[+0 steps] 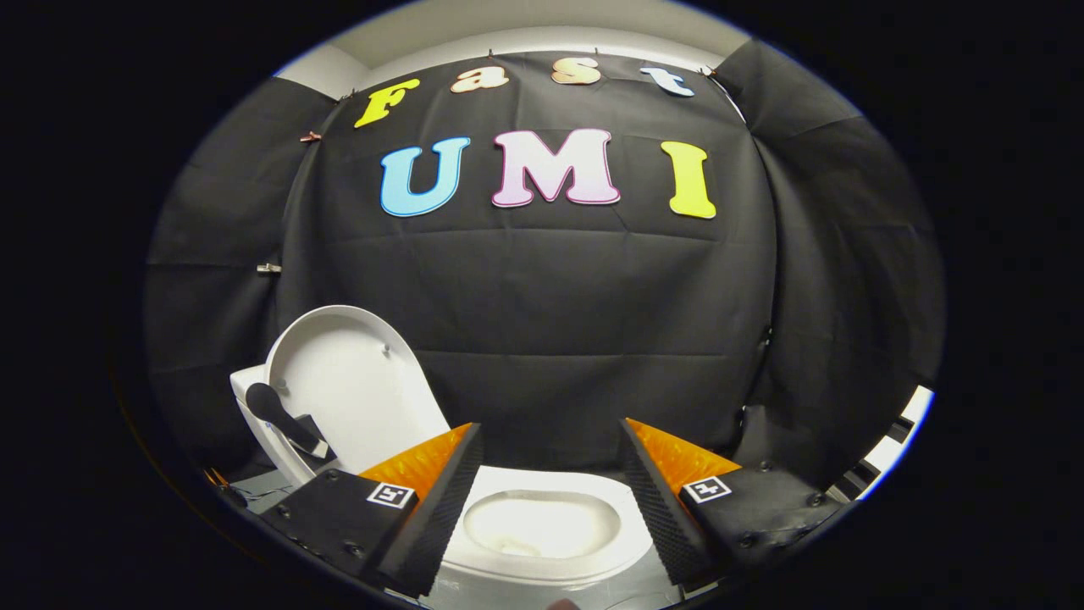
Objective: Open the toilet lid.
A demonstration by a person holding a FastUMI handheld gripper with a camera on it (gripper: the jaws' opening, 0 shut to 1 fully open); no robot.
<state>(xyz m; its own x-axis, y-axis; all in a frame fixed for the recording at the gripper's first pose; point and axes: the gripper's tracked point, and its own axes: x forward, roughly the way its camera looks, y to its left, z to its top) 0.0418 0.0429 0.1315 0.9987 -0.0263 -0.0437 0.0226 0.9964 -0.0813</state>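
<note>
The toilet lid (351, 385) is up: it stands nearly upright, off beyond my left finger, its pale underside facing me and leaning back toward what looks like the cistern (246, 390) behind it. That lean is why it holds on its own, I'd say; past the balance point, nothing needs to prop it. Judging by that, the opening looks done.

Across the lid's lower left lies a dark, rounded handle-like thing (284, 419). I can't make out what it is from here, possibly a brush handle or a fitting.

Below and between my fingers sits the toilet seat (610, 491), flat on the bowl, and the white bowl (542, 525) shows open through it.

Now my gripper (550, 504): fingers spread wide, black ribbed pads (440, 508) facing each other across the bowl, orange backs outward. Nothing is between them, nothing touches either pad; they hang in the air above the seat. Wide makes sense here, clear of the lid and the rim.

Behind it all hangs the black cloth wall (542, 322).
</note>
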